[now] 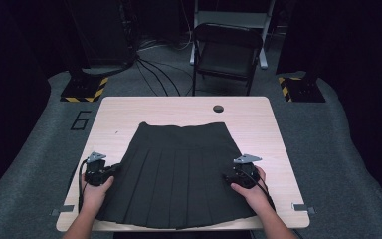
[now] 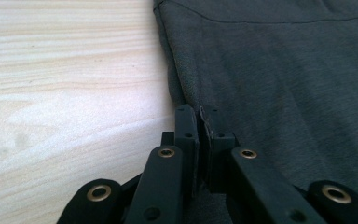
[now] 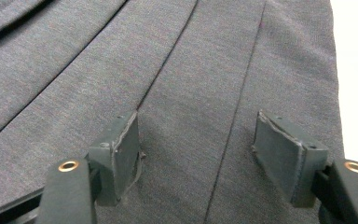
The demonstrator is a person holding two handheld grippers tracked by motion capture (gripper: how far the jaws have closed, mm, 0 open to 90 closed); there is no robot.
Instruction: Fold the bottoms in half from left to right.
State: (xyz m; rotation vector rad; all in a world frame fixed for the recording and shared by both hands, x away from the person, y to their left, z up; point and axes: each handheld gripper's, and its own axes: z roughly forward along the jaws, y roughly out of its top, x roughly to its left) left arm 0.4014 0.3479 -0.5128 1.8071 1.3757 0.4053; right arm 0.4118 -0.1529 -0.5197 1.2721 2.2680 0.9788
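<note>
A dark pleated skirt (image 1: 179,172) lies flat on the middle of the light wooden table (image 1: 114,112), waistband toward the far edge and hem along the near edge. The left tool (image 1: 110,172) sits at the skirt's left side edge, and in the left gripper view its jaws are pressed together on that edge (image 2: 186,100), pinching a thin fold of cloth. The right tool (image 1: 229,178) rests over the skirt's right side. In the right gripper view its jaws stand spread, with pleated fabric (image 3: 191,107) between them and no pad pressing on it.

The work in hand looks like taking both side edges to lift or fold the skirt. The risk lies in the uneven hold: one side is clamped, the other is not. If the left hand pulls now, the skirt would probably drag across the table and its pleats skew. The left pinch also looks shallow, right at the edge, so the cloth could slip out under tension. The right jaws, closing where they are, might catch just one pleat layer.
</note>
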